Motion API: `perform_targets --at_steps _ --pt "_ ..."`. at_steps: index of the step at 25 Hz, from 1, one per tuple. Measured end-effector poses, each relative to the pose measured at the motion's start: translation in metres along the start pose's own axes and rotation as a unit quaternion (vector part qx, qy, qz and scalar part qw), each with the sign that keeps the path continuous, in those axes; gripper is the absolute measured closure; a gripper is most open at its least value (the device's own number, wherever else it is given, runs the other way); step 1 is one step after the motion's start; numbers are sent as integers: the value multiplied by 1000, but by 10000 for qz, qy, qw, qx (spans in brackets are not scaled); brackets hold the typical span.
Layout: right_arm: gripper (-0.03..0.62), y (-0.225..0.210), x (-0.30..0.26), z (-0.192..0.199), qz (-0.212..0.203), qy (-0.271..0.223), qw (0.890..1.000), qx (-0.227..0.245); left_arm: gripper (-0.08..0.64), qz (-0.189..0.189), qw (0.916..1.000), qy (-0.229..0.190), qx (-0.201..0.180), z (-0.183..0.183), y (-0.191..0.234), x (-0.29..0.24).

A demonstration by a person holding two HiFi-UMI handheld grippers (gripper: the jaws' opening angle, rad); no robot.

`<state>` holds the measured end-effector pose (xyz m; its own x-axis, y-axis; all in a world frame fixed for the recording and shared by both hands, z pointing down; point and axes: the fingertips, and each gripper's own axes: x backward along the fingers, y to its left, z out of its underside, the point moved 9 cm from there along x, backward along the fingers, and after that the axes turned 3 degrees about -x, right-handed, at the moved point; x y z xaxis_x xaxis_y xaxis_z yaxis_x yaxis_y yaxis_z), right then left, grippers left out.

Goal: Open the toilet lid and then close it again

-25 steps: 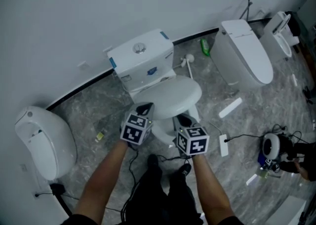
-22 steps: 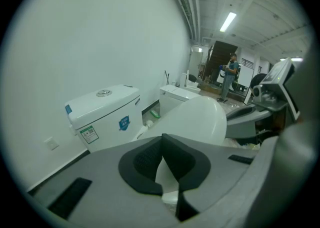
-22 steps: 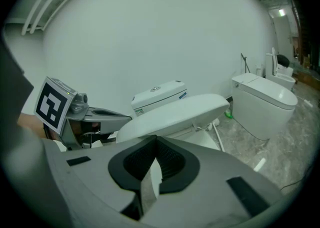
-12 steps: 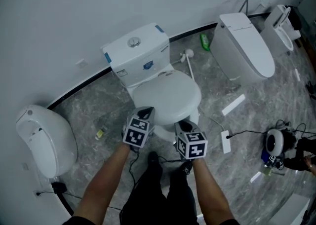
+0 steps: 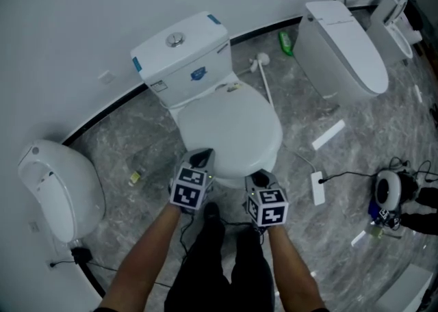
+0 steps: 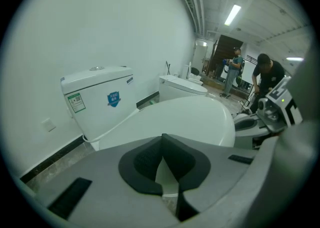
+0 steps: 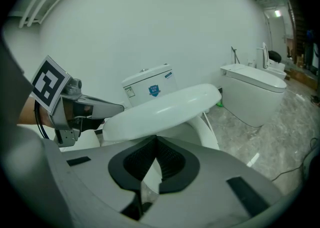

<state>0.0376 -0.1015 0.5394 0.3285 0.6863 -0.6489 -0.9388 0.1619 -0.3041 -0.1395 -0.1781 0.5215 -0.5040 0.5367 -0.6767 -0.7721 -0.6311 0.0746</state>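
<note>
Three toilets stand on the grey floor (image 5: 130, 136). The task's toilet is at the middle of the head view, with its tank (image 5: 181, 50) at 11 o'clock from its lid (image 5: 229, 126). A second toilet (image 5: 58, 191) sits well apart at 8 o'clock, and a third toilet (image 5: 342, 47) at 2 o'clock. Part of one more white fixture shows in the top right corner. The lid lies down over the bowl, its front rim towards the person. One green bottle (image 5: 284, 44) lies by the wall between the middle and third toilets, and one brush (image 5: 260, 74) lies just beside the tank at 3 o'clock. Two people (image 6: 265, 72) stand far off in the left gripper view. There are two grippers, one in each hand. The left gripper (image 5: 200, 158) sits at 7 o'clock of the lid, its tip at the front rim. Its pads (image 6: 147, 159) meet at the tip with nothing between them. The right gripper (image 5: 258, 179) sits at 5 o'clock, just below the rim. Its jaws are likewise pressed together at the tip and empty. The pictures do not show whether either tip presses on the lid.
</note>
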Motion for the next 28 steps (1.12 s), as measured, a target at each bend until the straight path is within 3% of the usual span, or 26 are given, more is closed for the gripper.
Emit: perform_targets --at_steps 9,17,28 --pt "583 -25 -10 44 -70 -122 9996 228 555 -233 9993 -100 266 42 -19 0" --pt "583 -48 -21 88 -64 111 9992 368 555 -272 9991 152 274 73 -35 -18" --pt "583 -72 -45 129 -190 27 9977 651 555 -315 9989 175 302 100 -49 -43"
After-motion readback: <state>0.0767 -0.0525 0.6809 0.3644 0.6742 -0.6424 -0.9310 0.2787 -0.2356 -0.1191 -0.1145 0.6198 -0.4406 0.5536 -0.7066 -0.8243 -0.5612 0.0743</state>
